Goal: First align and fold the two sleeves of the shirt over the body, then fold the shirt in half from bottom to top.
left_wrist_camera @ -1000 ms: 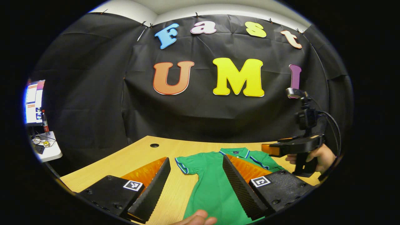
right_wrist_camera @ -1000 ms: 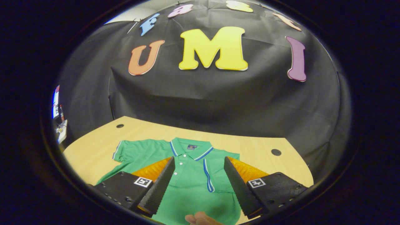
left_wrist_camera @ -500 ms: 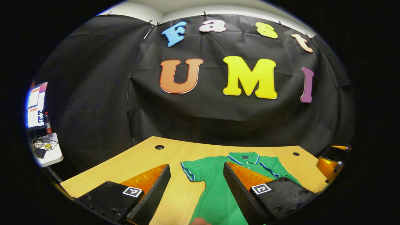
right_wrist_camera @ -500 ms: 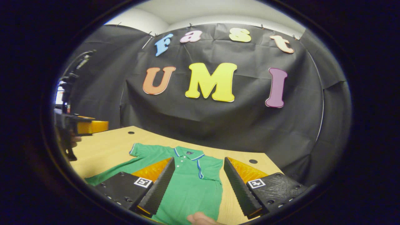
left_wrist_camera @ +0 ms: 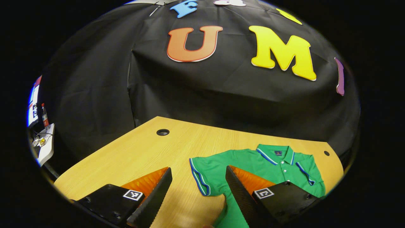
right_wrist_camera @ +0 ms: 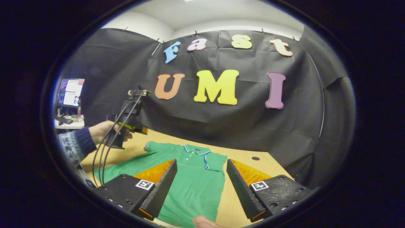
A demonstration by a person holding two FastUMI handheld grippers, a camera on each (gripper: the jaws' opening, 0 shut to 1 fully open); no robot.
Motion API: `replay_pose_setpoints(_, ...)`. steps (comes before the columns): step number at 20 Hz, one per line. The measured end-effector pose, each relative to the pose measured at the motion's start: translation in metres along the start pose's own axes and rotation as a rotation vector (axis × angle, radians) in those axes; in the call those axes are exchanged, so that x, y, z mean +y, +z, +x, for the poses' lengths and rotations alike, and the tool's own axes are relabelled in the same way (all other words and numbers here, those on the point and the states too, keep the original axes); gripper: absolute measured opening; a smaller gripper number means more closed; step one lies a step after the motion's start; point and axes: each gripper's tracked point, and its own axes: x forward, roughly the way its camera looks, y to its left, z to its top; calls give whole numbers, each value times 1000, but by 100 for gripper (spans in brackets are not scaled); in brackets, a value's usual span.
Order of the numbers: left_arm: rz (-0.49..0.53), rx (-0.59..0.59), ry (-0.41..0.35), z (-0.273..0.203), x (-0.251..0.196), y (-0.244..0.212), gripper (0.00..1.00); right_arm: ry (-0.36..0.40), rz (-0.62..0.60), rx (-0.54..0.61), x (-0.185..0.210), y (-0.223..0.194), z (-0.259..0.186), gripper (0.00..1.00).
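Fingers [left_wrist_camera: 158,196] of both grippers gape empty, so we pinch each spread sleeve [left_wrist_camera: 201,175] at its striped cuff, folding squarely over the shirt [right_wrist_camera: 193,183].

My right finger [left_wrist_camera: 243,196] covers part of the shirt [left_wrist_camera: 253,161] in the left gripper view, and the hem runs off the bottom edge. In the right gripper view, the screen [right_wrist_camera: 70,91] is too small to make out.

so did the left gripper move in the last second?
Yes. In the right gripper view the left gripper now hovers over the sleeve end of the green shirt, near the table's far left side.
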Motion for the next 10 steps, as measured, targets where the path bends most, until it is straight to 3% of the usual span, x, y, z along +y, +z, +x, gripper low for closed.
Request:
replay_pose_setpoints(6,-83,116,-39,59,-14,-32,100,10,2,11,-9,-15,-5,94)
replay_pose_setpoints(10,-53,141,-54,76,-21,-46,88,0,42,13,-22,-21,-5,96)
